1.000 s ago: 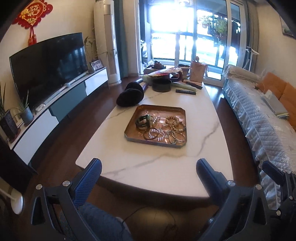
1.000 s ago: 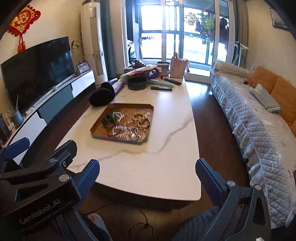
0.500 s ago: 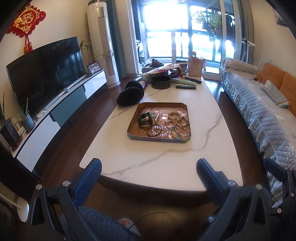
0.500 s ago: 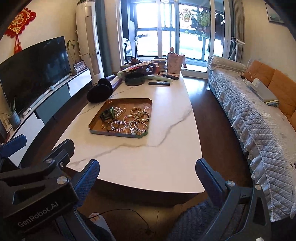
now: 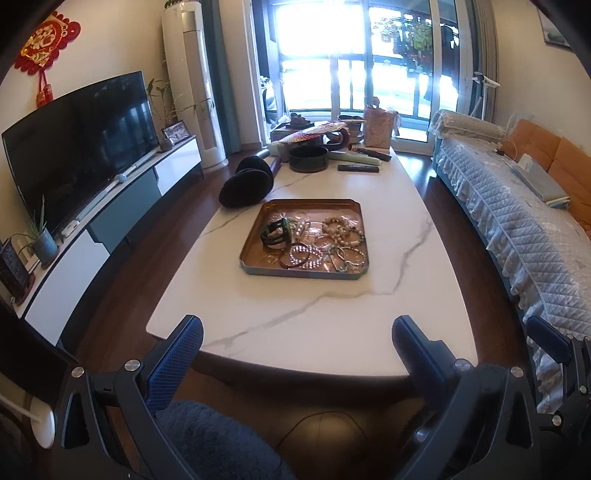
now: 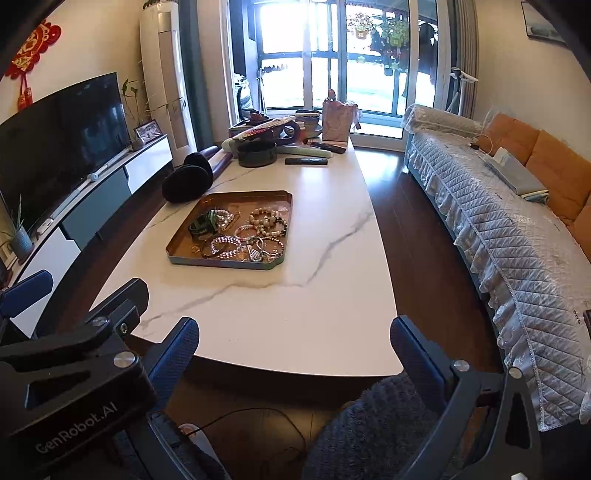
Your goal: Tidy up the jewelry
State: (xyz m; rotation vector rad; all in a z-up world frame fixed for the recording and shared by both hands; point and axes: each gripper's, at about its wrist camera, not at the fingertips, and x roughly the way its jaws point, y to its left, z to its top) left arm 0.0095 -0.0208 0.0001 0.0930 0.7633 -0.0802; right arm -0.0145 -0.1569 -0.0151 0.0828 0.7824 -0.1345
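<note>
On the table [image 5: 314, 314], we see bracelets [image 5: 325, 243] heaped unsorted in the tray [image 5: 258, 236]; left gripper [image 5: 295, 339] and right gripper [image 6: 293, 339] gape wide, empty, well short of it.

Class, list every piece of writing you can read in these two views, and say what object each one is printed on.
"GenRobot.AI": on the black body of the left gripper, seen in the right wrist view.
Gold character on the red wall ornament: too blurred to read.
Red hanging signs outside the window: too small to read.
</note>
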